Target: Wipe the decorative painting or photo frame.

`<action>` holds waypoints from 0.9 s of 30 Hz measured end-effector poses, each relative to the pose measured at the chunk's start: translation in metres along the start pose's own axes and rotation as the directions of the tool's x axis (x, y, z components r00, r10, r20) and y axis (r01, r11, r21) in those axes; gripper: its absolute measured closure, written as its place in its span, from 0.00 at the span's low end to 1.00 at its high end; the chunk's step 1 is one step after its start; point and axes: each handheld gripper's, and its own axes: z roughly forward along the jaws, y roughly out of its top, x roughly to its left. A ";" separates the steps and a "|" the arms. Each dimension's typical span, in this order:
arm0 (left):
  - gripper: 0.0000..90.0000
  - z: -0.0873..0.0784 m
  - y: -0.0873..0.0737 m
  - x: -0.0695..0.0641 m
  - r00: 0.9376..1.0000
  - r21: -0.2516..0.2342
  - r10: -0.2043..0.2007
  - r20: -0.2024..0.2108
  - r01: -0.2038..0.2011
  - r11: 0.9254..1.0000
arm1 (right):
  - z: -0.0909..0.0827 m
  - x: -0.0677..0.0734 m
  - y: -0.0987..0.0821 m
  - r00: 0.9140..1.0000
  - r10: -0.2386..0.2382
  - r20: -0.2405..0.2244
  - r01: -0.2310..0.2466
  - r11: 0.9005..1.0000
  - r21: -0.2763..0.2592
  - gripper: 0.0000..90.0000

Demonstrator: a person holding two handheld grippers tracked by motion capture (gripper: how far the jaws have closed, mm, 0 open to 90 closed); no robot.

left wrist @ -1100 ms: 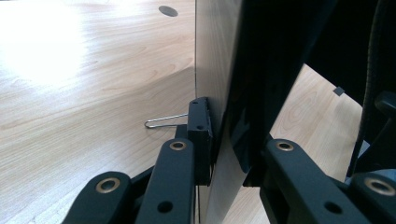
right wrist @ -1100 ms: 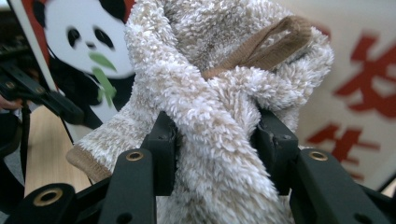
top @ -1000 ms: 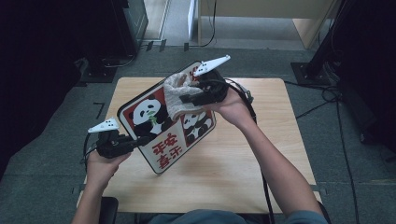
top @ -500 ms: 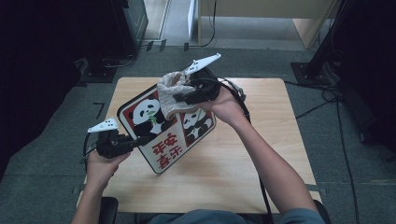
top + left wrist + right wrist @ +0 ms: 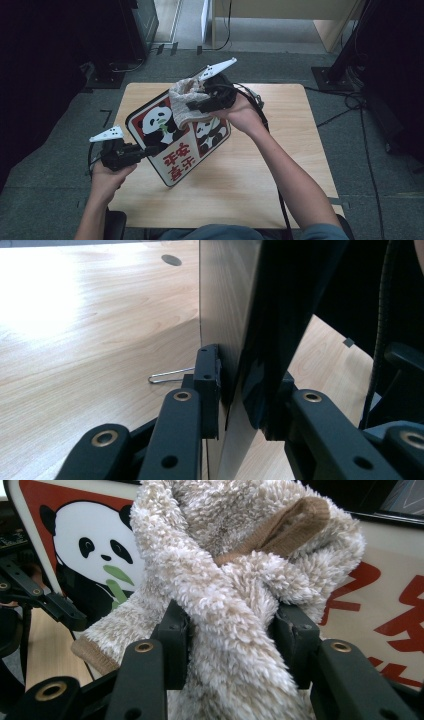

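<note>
A panda sign board (image 5: 182, 162), red-bordered with red characters, stands tilted up off the wooden table (image 5: 280, 150). My left gripper (image 5: 151, 149) clamps its near left edge; in the left gripper view the board (image 5: 225, 315) runs edge-on between the jaws (image 5: 245, 390). They have just been opening a little, but both pads still touch it. My right gripper (image 5: 192, 105) is shut on a fluffy beige cloth (image 5: 181, 102) pressed on the board's upper part. In the right gripper view the cloth (image 5: 225, 555) bulges between the jaws (image 5: 230, 630) in front of the panda picture (image 5: 95, 545).
A bent wire clip (image 5: 167, 376) lies on the table behind the board. Dark furniture (image 5: 50, 60) stands to the left, and cables (image 5: 350, 100) run over the floor on the right. The right gripper's cable (image 5: 272, 165) trails along the forearm.
The right gripper and cloth have shifted slightly left across the top of the board. The left gripper and the board have stayed where they were.
</note>
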 end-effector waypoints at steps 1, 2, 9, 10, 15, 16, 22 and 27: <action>0.85 0.000 0.000 0.000 1.000 -0.003 -0.003 -0.006 0.003 1.000 | 0.000 0.000 0.000 1.000 0.000 0.002 0.000 1.000 0.000 0.63; 0.86 0.000 0.000 -0.001 1.000 -0.002 -0.006 -0.013 0.006 1.000 | 0.000 0.000 0.000 1.000 -0.002 0.002 0.002 1.000 0.003 0.63; 0.88 0.000 0.000 -0.001 1.000 -0.006 -0.015 -0.027 0.015 1.000 | 0.003 -0.001 -0.002 1.000 -0.008 0.008 0.008 1.000 0.012 0.63; 0.88 0.000 0.000 -0.002 1.000 -0.005 -0.014 -0.026 0.013 1.000 | 0.003 -0.001 -0.003 1.000 -0.007 0.010 0.007 1.000 0.014 0.63; 0.88 -0.001 0.000 -0.002 1.000 -0.003 -0.010 -0.027 0.010 1.000 | 0.004 -0.001 -0.006 1.000 -0.003 0.012 0.003 1.000 0.016 0.63; 0.88 -0.001 0.000 -0.002 1.000 -0.003 -0.010 -0.027 0.010 1.000 | 0.005 -0.001 -0.007 1.000 -0.004 0.010 0.003 1.000 0.017 0.63; 0.88 -0.001 0.000 -0.002 1.000 -0.001 -0.007 -0.029 0.007 1.000 | 0.009 -0.003 -0.017 1.000 0.010 0.003 -0.010 1.000 0.014 0.63; 0.87 -0.001 0.000 -0.002 1.000 -0.002 -0.006 -0.026 0.006 1.000 | 0.011 -0.005 -0.023 1.000 0.018 -0.003 -0.018 1.000 0.022 0.63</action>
